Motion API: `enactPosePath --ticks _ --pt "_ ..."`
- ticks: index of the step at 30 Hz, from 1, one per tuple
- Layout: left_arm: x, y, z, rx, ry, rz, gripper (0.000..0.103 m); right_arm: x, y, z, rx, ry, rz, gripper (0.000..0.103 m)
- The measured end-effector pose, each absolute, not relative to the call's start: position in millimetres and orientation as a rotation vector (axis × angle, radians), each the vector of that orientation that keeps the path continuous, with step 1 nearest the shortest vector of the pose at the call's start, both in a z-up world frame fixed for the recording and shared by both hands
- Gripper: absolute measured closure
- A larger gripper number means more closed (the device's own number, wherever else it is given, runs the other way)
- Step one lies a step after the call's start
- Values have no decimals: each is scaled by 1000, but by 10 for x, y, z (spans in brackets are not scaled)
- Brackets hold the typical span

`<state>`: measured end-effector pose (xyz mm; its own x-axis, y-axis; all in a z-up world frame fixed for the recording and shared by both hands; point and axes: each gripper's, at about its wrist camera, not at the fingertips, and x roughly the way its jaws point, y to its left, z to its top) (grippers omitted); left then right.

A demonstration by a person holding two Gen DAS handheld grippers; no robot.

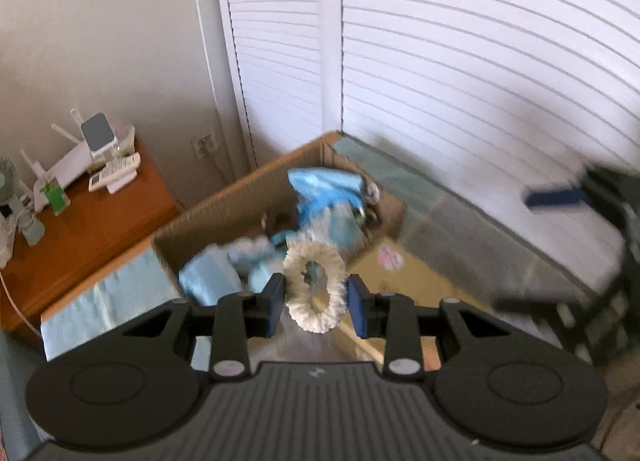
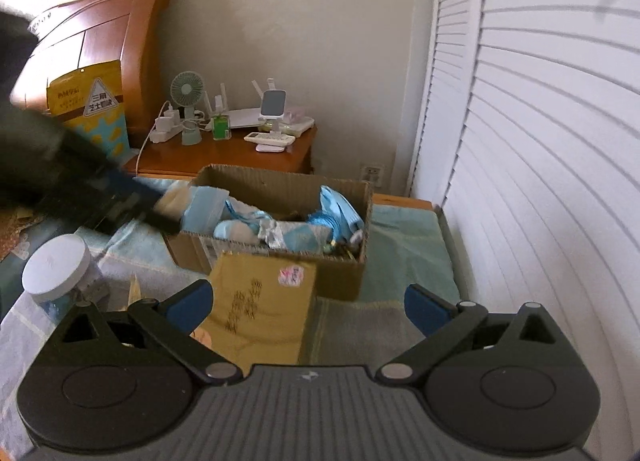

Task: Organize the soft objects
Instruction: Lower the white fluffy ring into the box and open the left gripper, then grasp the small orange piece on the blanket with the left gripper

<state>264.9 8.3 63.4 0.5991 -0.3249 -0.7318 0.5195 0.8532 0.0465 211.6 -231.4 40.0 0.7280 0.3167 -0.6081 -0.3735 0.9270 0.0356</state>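
Tongs in your left hand point(image 1: 316, 293) grip a white fluffy ring point(image 1: 315, 287) near the cardboard box point(image 1: 224, 205) at the bed's corner, while your right tongs point(image 2: 308, 307) gape empty.

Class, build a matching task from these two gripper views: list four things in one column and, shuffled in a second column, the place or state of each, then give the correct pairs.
Column one:
1. white fluffy ring
2. cardboard box
3. right gripper
4. small green fan

Column two:
A. jaws wide apart, nothing between them
B. standing on the wooden bedside table
C. held between the pads of the left gripper
D. open on top, with blue soft items inside

Pairs: 1-C, 2-D, 3-A, 4-B
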Motion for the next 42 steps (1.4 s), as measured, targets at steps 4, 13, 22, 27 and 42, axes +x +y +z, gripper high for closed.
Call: enactPosePath --ticks 4,13,22,27,42 --pt "3000 -58 652 283 786 -462 70 2050 -2418 375 -72 656 370 0" --pt "3552 -185 523 249 784 -368 19 2020 -2549 353 -45 651 355 0" --pt "3192 -127 653 251 744 -337 9 1913 -2568 390 -30 651 370 0" --pt "2838 -79 745 248 732 -325 4 1789 -2577 454 -17 645 372 0" --pt "1771 48 613 198 728 -303 1 1459 -2545 487 -55 652 340 0"
